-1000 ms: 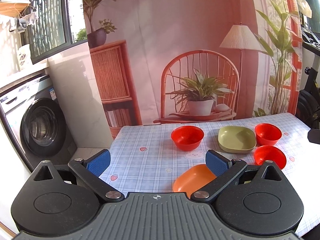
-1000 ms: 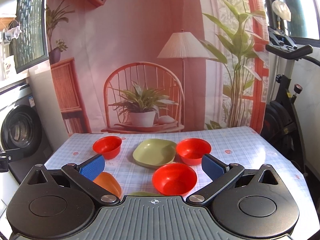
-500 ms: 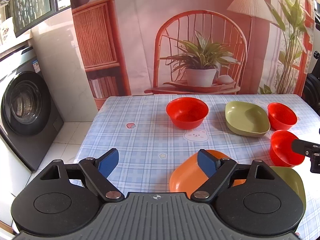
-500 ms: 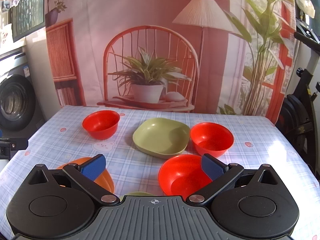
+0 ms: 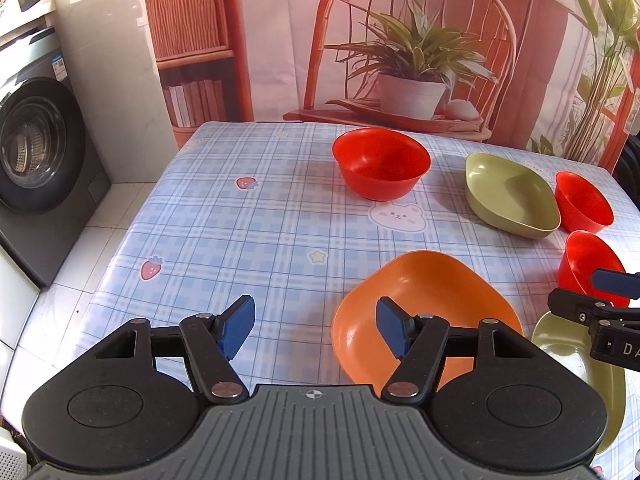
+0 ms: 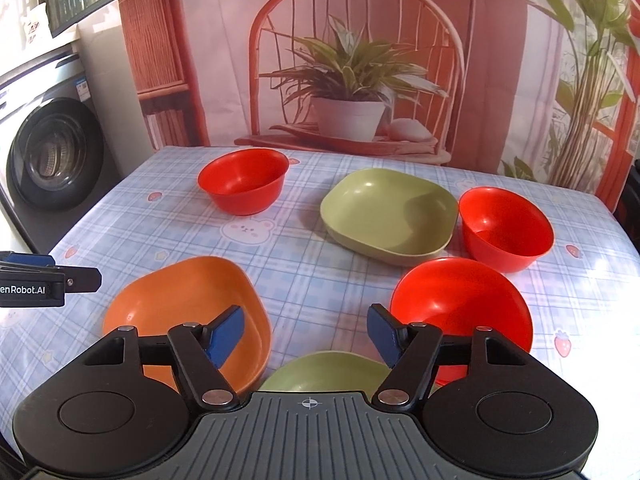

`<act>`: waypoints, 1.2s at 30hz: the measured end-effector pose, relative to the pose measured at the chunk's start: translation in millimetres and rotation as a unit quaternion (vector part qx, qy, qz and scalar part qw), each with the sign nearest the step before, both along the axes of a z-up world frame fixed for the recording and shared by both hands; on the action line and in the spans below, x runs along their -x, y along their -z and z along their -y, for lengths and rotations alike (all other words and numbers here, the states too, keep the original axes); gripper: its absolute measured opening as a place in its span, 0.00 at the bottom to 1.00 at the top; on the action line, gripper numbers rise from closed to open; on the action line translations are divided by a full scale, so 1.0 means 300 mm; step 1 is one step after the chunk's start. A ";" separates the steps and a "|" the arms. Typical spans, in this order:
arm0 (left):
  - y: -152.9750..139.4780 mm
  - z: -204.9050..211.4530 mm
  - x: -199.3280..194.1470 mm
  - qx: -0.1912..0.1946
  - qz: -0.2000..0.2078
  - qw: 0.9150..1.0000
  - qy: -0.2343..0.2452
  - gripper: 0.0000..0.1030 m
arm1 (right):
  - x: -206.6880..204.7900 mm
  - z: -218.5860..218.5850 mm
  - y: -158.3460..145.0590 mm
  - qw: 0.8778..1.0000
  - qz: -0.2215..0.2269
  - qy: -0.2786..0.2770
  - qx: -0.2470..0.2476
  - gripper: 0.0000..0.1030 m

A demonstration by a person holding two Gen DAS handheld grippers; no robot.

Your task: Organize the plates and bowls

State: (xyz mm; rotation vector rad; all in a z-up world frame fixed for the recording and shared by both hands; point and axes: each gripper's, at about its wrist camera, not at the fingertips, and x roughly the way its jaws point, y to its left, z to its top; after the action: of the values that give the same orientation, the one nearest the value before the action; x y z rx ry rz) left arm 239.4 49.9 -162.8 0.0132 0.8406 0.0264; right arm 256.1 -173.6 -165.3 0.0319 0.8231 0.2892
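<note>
Several dishes sit on the checked tablecloth (image 5: 240, 240). My left gripper (image 5: 316, 330) hovers over the orange plate (image 5: 424, 312), whose left rim shows between its blue pads (image 5: 240, 328). The jaws are closing and the pads touch nothing. My right gripper (image 6: 306, 334) hangs above the near green plate (image 6: 324, 372), between the orange plate (image 6: 184, 304) and the nearest red bowl (image 6: 460, 308). Its jaws are closing too, on nothing. A second green plate (image 6: 388, 212) and two more red bowls (image 6: 244, 186) (image 6: 506, 228) stand farther back.
A washing machine (image 5: 36, 152) stands on the floor beyond the table's left edge. A printed backdrop (image 6: 360, 60) with a chair and a plant hangs behind the far edge. The left gripper's tip (image 6: 40, 276) shows at the left border of the right wrist view.
Both grippers have come down and forward toward the table, tilting more steeply, so the dishes look larger. Both pairs of jaws have narrowed from wide open.
</note>
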 end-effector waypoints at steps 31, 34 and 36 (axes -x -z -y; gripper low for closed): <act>0.165 0.394 0.121 0.075 -0.085 0.982 0.151 0.29 | 0.157 0.362 0.175 0.992 -0.060 0.097 -0.044 0.10; 0.188 0.399 0.106 0.079 -0.100 0.982 0.143 0.29 | 0.165 0.366 0.187 0.992 -0.062 0.096 -0.049 0.08; 0.203 0.403 0.104 0.083 -0.109 0.980 0.143 0.29 | 0.165 0.373 0.193 0.992 -0.065 0.097 -0.054 0.06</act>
State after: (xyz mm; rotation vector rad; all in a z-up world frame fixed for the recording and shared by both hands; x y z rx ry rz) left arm 208.1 -71.2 -223.7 -0.0207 1.0518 -0.3215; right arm 206.6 -285.5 -223.0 0.2337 0.9248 0.1490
